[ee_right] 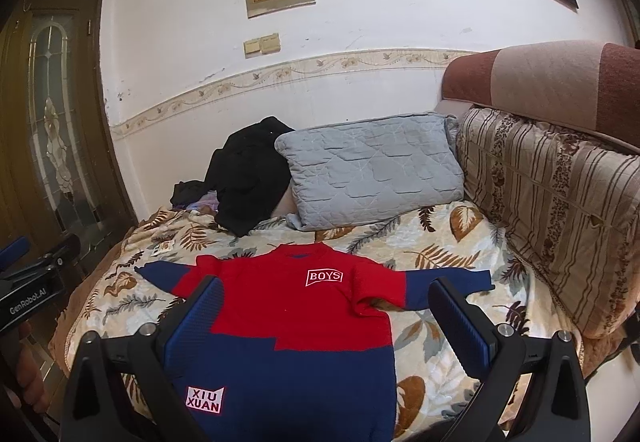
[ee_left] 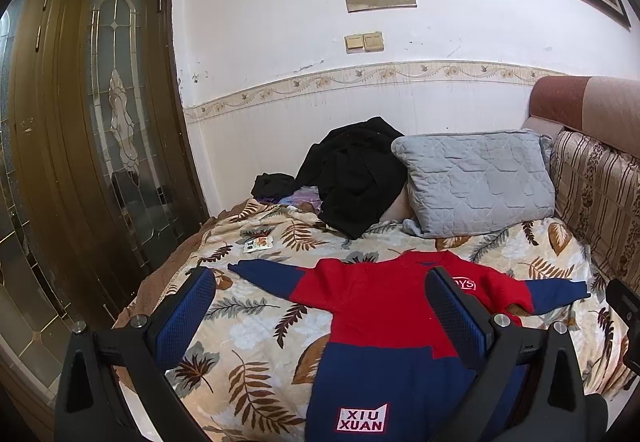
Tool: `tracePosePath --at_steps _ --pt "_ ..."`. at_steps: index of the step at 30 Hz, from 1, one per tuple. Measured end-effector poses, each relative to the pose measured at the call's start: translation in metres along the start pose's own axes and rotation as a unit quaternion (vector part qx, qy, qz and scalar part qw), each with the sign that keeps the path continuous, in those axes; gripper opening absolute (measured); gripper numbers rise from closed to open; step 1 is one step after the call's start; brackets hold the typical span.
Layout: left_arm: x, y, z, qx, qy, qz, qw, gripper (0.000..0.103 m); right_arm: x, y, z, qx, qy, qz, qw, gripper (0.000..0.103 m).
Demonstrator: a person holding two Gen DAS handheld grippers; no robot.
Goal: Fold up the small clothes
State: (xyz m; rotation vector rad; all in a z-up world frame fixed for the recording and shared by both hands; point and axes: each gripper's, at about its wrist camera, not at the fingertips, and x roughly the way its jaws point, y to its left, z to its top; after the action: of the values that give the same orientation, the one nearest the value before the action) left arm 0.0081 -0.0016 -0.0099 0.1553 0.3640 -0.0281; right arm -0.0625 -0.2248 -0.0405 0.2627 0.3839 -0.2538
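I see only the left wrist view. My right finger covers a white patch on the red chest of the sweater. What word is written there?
Observer: The right wrist view shows the patch fully; it reads BOYS, on the sweater.
Operator: Is the right gripper holding something?
Observer: No. The right gripper is open and above the sweater, with nothing between its fingers.
Operator: Is there any marking on my left gripper?
Observer: Yes, its body at the right view's left edge reads GenRobot.AI.
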Motion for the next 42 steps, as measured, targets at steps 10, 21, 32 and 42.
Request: tracePosePath --at_steps 10,21,32,42 --pt "-0.0025 0.0019 -0.002 -0.003 0.0 -0.004 1.0 0.103 -0.0053 -0.0019 0.0014 -0.001 -0.002 -0.002 1.0 0.103" --pt "-0.0028 0.0037 -0.0013 -0.002 0.001 -0.005 1.0 0.103 -0.0069 -0.0019 -0.0007 -0.004 -0.002 -0.003 1.0 0.103" --pt "0.0026 0.0041 0.001 0.0 0.005 -0.003 1.0 0.103 -0.0066 -0.0021 -0.0022 -0.002 0.001 -0.002 1.0 0.103" --pt "0.0045 0.0043 0.001 0.0 0.006 -0.003 1.0 0.103 0.0002 -0.0031 0.0008 0.0 0.007 0.001 1.0 0.103"
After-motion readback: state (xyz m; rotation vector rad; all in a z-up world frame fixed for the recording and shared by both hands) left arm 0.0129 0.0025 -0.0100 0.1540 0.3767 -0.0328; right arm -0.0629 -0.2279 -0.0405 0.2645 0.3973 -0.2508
